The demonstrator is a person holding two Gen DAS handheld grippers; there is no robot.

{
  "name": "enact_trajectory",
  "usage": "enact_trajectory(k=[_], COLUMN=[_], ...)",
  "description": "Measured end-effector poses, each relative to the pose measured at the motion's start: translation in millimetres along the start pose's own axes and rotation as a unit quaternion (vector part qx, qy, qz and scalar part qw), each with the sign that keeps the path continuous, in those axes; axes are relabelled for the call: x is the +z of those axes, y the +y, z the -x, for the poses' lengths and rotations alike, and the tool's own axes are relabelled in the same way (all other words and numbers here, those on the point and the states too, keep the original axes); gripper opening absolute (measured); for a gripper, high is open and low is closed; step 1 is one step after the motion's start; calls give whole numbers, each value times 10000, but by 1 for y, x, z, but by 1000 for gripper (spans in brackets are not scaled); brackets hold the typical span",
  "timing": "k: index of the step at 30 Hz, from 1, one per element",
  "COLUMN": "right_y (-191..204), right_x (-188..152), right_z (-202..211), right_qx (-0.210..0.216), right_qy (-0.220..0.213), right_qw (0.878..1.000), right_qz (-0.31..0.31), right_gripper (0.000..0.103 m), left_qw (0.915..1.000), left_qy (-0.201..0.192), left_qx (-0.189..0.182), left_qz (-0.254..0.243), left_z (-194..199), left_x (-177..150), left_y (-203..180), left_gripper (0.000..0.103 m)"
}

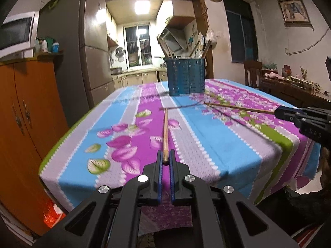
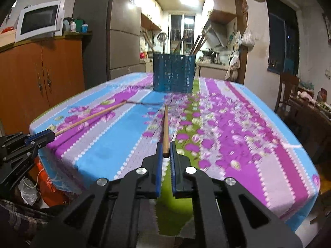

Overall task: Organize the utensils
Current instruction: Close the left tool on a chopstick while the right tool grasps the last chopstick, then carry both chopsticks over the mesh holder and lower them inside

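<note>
My left gripper (image 1: 165, 158) is shut on a wooden chopstick (image 1: 166, 132) that points forward above the table; it also shows at the left of the right wrist view (image 2: 48, 134) with its chopstick (image 2: 89, 118). My right gripper (image 2: 165, 149) is shut on a second wooden chopstick (image 2: 165, 128); it shows at the right of the left wrist view (image 1: 278, 112) with its chopstick (image 1: 240, 107). A blue perforated utensil holder (image 1: 186, 76) (image 2: 173, 73) stands at the far side of the table with several chopsticks upright in it.
The table wears a floral cloth (image 1: 217, 144) (image 2: 238, 134) in blue, purple and green stripes. An orange cabinet (image 1: 24, 113) with a microwave (image 1: 16, 35) stands to the left, a fridge (image 1: 93, 41) behind it. A chair (image 1: 251, 72) and a cluttered sideboard (image 1: 293, 86) are to the right.
</note>
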State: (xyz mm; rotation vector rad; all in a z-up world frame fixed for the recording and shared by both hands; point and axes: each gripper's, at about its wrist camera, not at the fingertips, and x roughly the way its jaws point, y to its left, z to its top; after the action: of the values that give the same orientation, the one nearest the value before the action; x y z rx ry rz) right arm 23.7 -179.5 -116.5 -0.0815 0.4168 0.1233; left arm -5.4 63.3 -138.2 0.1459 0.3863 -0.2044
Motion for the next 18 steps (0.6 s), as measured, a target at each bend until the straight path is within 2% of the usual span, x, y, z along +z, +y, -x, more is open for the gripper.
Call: enact_trajectory(k=[6,12,18], right_y=[-10,-24,-39], right_x=[28,71,112], right_z=[22,34,30], right_qx=[146,421,610], right_qy=[-399,-830,-952], right_qw=[9991,9956,9936], right_qz=[-6,56,-35], right_gripper=[5,5,5], left_qw=[9994,9965,9915], left_qy=[-326,-707,-780], left_qx=[-130,-377,-819], left_qz=[55,239,645], left_z=[18,32,25], left_x=[30,82,137], left_y=[10,27,50], left_gripper=[7,7,7])
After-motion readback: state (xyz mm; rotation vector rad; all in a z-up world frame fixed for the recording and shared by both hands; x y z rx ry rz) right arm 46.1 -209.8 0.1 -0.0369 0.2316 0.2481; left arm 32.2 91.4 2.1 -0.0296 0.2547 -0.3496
